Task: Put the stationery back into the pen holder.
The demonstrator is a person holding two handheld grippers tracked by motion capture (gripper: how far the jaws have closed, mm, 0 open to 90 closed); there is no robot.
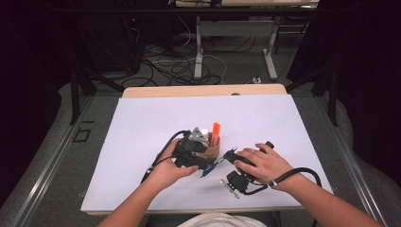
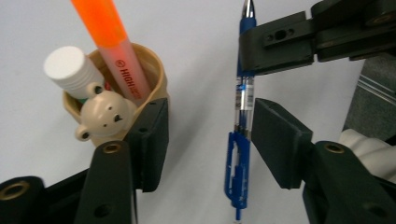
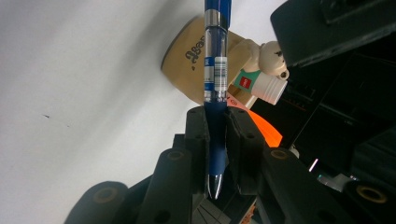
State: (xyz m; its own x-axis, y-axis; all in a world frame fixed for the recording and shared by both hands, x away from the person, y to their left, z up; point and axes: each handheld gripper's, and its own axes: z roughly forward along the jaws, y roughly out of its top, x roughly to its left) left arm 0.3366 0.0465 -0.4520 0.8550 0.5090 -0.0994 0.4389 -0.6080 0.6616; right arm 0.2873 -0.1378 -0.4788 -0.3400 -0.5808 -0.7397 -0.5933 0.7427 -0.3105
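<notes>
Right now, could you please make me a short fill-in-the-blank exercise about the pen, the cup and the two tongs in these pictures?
1. The right tongs are shut on the blue ____.
2. The highlighter standing in the cup is ____ in colour.
3. The left tongs are ____, with the pen between their jaws.
4. A small ____ figure decorates the cup's rim.

Missing words: pen; orange; open; bear

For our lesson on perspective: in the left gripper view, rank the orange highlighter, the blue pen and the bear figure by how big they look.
1. Blue pen, though it lies nearer the camera.
2. Orange highlighter, partly hidden in the cup.
3. Bear figure.
</notes>
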